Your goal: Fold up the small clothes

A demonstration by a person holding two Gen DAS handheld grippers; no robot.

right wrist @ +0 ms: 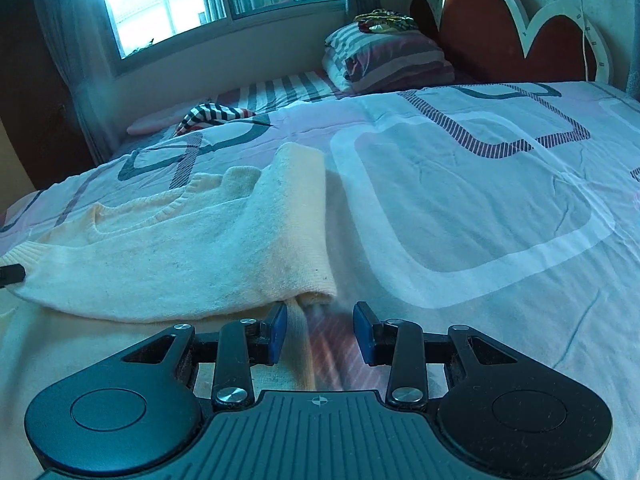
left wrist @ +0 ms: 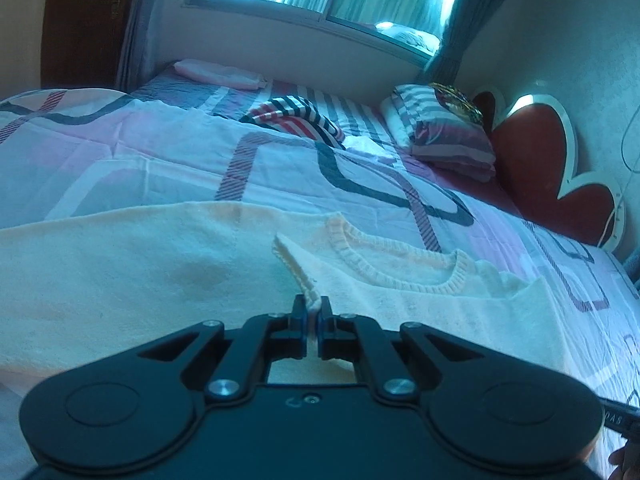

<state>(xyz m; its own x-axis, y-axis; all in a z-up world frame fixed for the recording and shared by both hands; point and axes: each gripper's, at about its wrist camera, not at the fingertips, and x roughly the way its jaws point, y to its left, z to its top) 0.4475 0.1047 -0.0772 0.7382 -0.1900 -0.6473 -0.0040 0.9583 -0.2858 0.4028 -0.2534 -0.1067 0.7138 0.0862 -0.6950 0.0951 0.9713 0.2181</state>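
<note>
Lying spread across the bed (right wrist: 500, 208), on a quilt printed with pink, white and dark looping bands: a cream knitted sweater (left wrist: 120, 264), its ribbed neckline (left wrist: 400, 268) facing the far side. Clamping a ribbed edge of that sweater near the neckline: the left tool (left wrist: 311, 314), jaws drawn almost together with only the thickness of knit between the blue pads, a ridge of fabric rising from the pinch toward the collar. Showing in the right wrist view as one sleeve or side panel folded over the sweater's body, forming a long rounded roll (right wrist: 296, 220) running away from the camera, its near end sitting just ahead of the right tool (right wrist: 320, 320). Hovering low over the quilt with jaws standing well apart and nothing between the blue pads (right wrist: 278, 330): that right tool, its left finger just beside the sweater's near edge, possibly touching it, hard to tell through the motion blur below. Peeking in at the left edge of the right wrist view, against the sweater's ribbed edge: a small dark tip of the other tool. Resting further back on the bed: a striped garment in dark, white and red (left wrist: 296, 118), a folded pink cloth (left wrist: 220, 74) by the window wall, and stacked striped bedding (right wrist: 392, 60) against a red headboard (right wrist: 492, 28) with a white scalloped border. Glowing behind: a window (right wrist: 160, 0) with curtains.
</note>
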